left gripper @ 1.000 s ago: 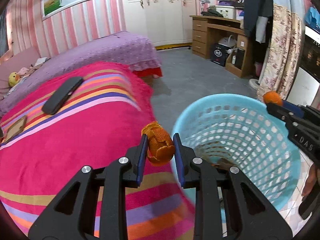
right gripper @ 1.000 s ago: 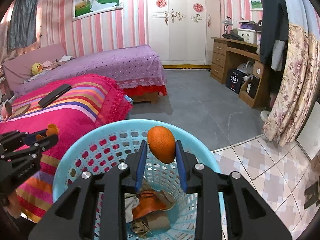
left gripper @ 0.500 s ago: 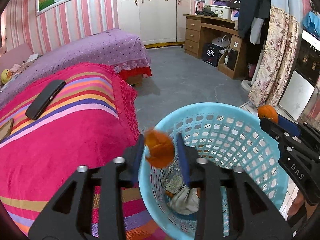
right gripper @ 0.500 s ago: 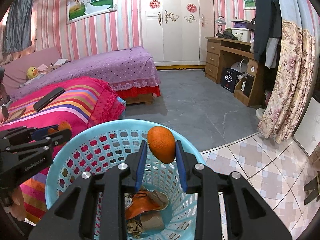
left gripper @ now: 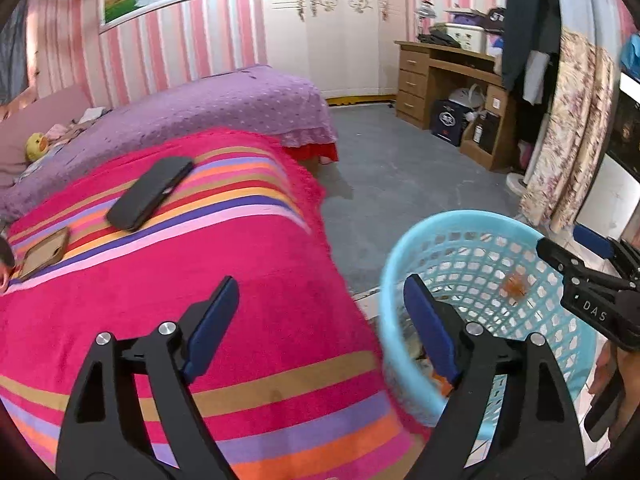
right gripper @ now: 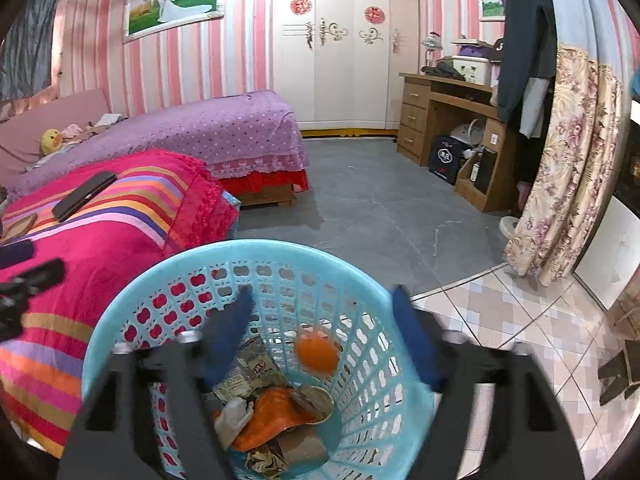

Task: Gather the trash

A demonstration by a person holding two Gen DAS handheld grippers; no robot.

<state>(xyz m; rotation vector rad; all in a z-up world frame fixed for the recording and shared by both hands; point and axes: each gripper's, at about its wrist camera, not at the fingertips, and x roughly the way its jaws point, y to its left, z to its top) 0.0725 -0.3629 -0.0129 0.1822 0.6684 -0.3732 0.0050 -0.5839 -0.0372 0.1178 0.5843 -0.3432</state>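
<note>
A light blue plastic basket (right gripper: 256,256) stands on the floor beside the bed; it also shows in the left wrist view (left gripper: 472,220). My right gripper (right gripper: 320,332) is open above it, and an orange peel (right gripper: 316,354) is blurred in mid-air inside the basket. Below it lie wrappers, paper and an orange scrap (right gripper: 272,420). My left gripper (left gripper: 320,320) is open and empty, over the edge of the striped pink blanket (left gripper: 160,280) next to the basket's rim. The right gripper (left gripper: 592,280) shows at the right in the left wrist view.
Two phones lie on the blanket: a black one (left gripper: 150,192) and one in a tan case (left gripper: 42,252). A purple bed (right gripper: 208,132) stands behind. A wooden desk (right gripper: 452,120) and a floral curtain (right gripper: 568,184) are at the right. Grey floor (right gripper: 380,216) stretches ahead.
Both grippers have opened. The right one let go of its orange peel, which is falling into the basket. The left one's peel is gone from its fingers, and it has swung back left.
</note>
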